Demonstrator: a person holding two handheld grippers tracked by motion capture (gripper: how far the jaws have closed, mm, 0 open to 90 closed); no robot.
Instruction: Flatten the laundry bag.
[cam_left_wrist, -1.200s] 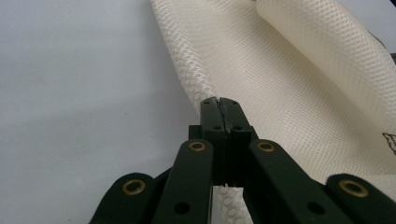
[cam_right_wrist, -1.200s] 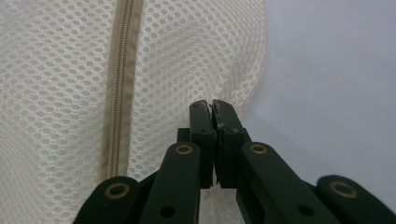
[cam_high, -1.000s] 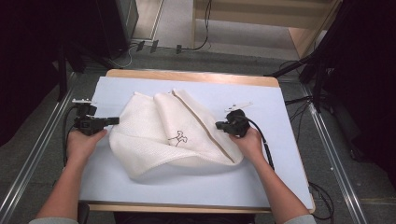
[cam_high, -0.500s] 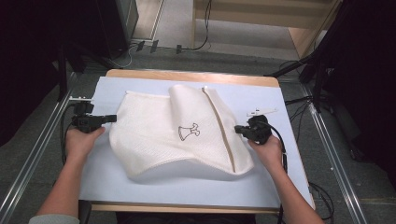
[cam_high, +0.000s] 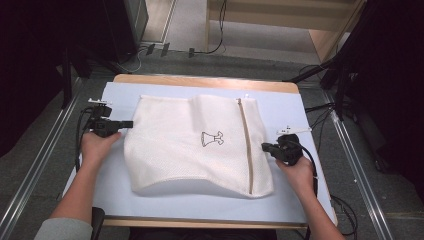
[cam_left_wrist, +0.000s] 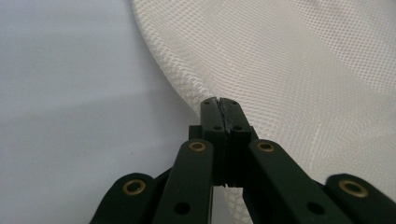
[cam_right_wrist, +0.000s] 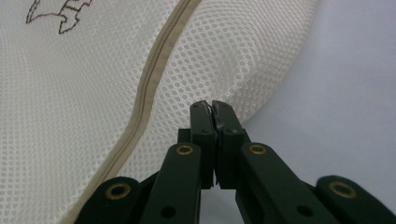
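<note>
Bag: a white mesh laundry bag (cam_high: 195, 145) lies spread flat on the table (cam_high: 300, 200), near its middle, reaching close to the far edge.
Table surface: pale blue sheet over a wooden top; smooth and matt.
Left gripper (cam_high: 129, 123): at the bag's left edge, jaws pressed together and pinching the mesh at that edge.
Right gripper (cam_high: 264, 147): at the bag's right edge, just right of the zip, jaws pressed together and pinching the mesh there.
Left hand (cam_high: 97, 145): on the table left of the bag, wrapped around the gripper body.
Right hand (cam_high: 299, 170): on the table right of the bag, behind its gripper.
High view: gives the bag's whole outline, roughly rectangular with a curved near edge, and the small black garment drawing (cam_high: 212, 138) at the bag's centre.
Zip (cam_high: 246, 145): beige strip running from the bag's far edge to its near edge, right of the drawing.
Left gripper view: shows the weave as fine, close holes, the bag's rounded edge against the blue sheet, and the mesh (cam_left_wrist: 299, 79) caught at the jaw tips (cam_left_wrist: 219, 103).
Right gripper view: shows larger honeycomb holes, the zip's teeth (cam_right_wrist: 149, 88), part of the drawing (cam_right_wrist: 60, 16), and a fold of mesh puckered at the jaw tips (cam_right_wrist: 212, 108).
Gripper material: black hard plastic links with brass-coloured rivets.
</note>
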